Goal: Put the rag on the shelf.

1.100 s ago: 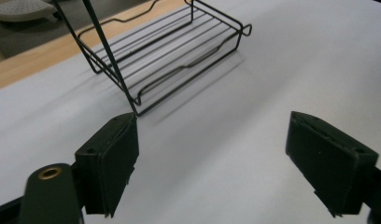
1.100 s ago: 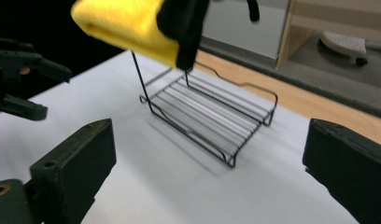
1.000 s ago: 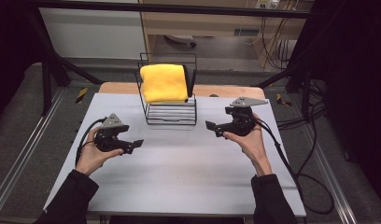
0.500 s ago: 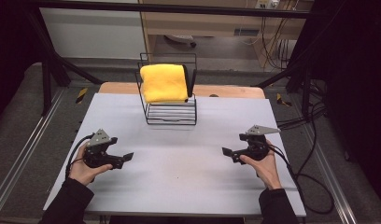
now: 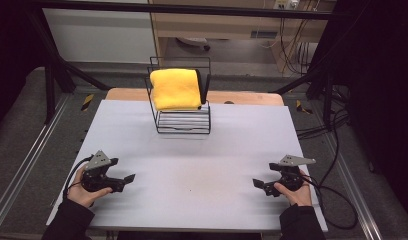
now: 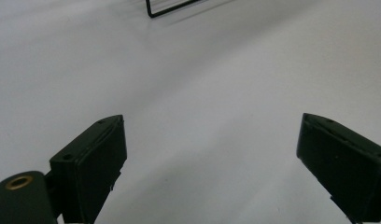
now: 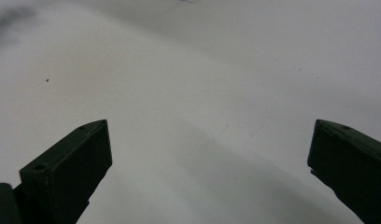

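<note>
high view: yellow cloth [image 5: 176,89] on rack [image 5: 184,120], far from both claws

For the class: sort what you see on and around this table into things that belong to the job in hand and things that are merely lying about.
Belongs to the job:
- yellow cloth, draped over the rack
- black wire rack
- left gripper, jaws open, empty
- right gripper, jaws open, empty

Just lying about:
- loose cables on the floor beyond the table
- wooden board behind the rack

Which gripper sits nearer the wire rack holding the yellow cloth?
The left gripper: it sits slightly higher up the table than the right gripper, closer to the rack.
</note>
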Demonstrator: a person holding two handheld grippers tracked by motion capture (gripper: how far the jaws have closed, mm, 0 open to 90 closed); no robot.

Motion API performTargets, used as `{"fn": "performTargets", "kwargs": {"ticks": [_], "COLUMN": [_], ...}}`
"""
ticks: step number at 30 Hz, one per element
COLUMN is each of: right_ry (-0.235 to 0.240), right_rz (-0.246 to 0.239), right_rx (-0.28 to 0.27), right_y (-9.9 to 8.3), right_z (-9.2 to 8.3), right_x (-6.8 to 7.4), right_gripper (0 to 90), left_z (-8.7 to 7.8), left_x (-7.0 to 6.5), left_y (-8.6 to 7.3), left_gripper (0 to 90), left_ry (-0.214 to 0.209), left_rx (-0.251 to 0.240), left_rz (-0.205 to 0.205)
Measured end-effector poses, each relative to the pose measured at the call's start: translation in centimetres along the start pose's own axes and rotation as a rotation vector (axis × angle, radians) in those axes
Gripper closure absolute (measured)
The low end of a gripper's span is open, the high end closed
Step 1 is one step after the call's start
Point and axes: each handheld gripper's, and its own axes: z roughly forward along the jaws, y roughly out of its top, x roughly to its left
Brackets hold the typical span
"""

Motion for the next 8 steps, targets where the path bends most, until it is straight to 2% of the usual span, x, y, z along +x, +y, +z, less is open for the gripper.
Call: {"fn": "performTargets", "kwargs": {"ticks": [3,5,8], "right_ry": [0.008,0.008,0.005], "right_rz": [0.0,0.003,0.0], "right_rx": [-0.009,-0.008,-0.009], "right_y": [-0.18,-0.21,-0.24], "right_z": [-0.16,-0.17,-0.14], "right_x": [0.1,0.17,0.14], "right_gripper": [0.5,0.5,0.5], "left_z": [-0.15,-0.12,-0.01], "left_x": [0.09,0.14,-0.03], "left_y": [-0.37,-0.66,-0.81], "left_gripper": [8.5,8.5,8.5], "left_ry": [0.006,0.003,0.004], "left_rx": [-0.001,0.002,0.011], "left_rz": [0.002,-0.014,-0.002]}}
